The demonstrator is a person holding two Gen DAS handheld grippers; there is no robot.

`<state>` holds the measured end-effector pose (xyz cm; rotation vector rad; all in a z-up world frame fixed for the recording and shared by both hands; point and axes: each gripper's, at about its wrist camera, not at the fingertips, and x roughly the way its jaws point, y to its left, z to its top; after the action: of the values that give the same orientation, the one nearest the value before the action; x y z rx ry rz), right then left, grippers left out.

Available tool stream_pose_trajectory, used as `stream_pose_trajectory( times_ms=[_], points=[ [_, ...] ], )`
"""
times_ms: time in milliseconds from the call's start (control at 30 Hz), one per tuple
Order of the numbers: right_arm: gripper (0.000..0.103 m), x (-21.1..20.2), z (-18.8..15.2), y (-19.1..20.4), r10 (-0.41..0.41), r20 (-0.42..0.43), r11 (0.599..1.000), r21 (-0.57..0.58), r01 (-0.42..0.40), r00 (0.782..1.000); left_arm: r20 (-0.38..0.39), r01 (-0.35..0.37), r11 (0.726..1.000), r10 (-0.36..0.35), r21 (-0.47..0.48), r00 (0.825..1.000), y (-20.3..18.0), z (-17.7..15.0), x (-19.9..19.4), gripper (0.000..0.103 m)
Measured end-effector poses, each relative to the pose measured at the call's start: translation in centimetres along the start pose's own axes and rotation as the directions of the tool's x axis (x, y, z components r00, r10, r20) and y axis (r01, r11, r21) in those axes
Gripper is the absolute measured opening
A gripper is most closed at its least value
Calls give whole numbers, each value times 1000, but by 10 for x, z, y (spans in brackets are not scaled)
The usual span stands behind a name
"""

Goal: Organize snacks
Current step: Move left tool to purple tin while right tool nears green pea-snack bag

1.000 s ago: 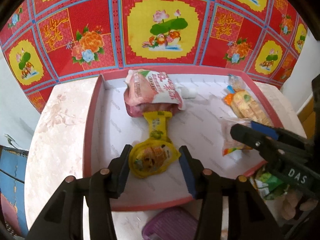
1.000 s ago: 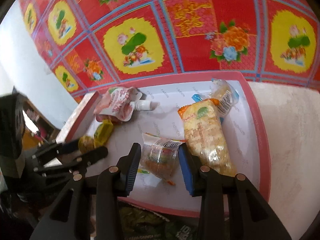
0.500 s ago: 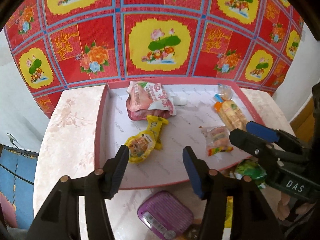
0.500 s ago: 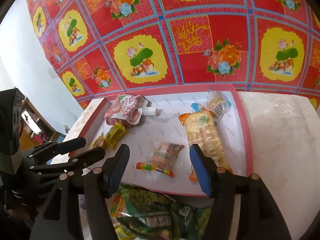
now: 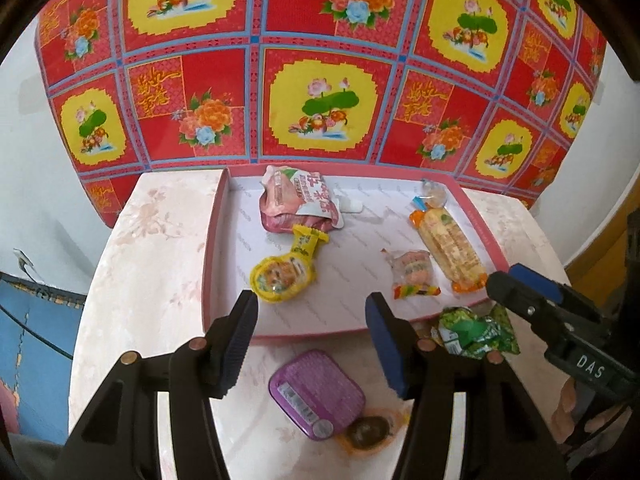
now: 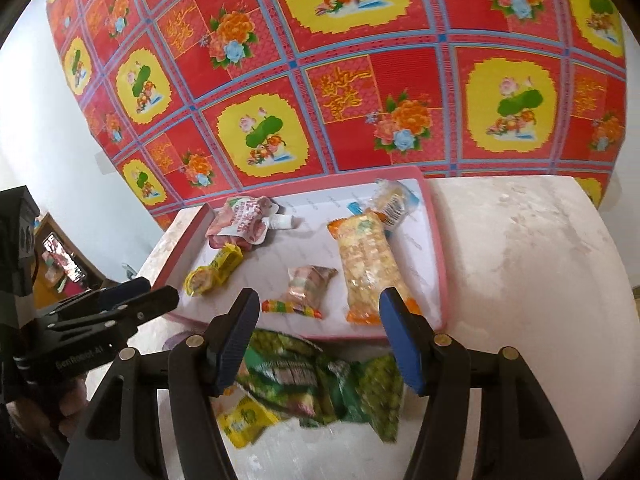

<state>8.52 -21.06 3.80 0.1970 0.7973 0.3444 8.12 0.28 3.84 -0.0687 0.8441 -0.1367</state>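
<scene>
Here both tools hang empty with their jaws apart: the left tool [image 5: 308, 320] above the near rim of the pink tray [image 5: 214, 248], the right tool [image 6: 316, 320] over the green snack bag [image 6: 320, 380]. Inside the tray lie the yellow jelly pack [image 5: 286, 268], the small candy packet [image 6: 308, 284] and the long cracker pack [image 6: 368, 268]. Likely a fresh pick comes next: the green bag and the purple tin [image 5: 316, 392] wait on the counter [image 6: 520, 260], calling for a descent and a squeeze.
</scene>
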Motion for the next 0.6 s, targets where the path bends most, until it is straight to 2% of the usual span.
stream_pose_trajectory(
  times_ms=[200, 600],
  points=[
    [64, -9, -13, -5, 26, -21, 999, 36, -26, 999, -14, 9, 1000, -9, -3, 1000, 2, -13, -3, 59],
    [64, -15, -31, -2, 0, -47, 1000, 18, 1, 999, -69, 49, 998, -51, -28, 996, 6, -38, 1, 59]
  ],
)
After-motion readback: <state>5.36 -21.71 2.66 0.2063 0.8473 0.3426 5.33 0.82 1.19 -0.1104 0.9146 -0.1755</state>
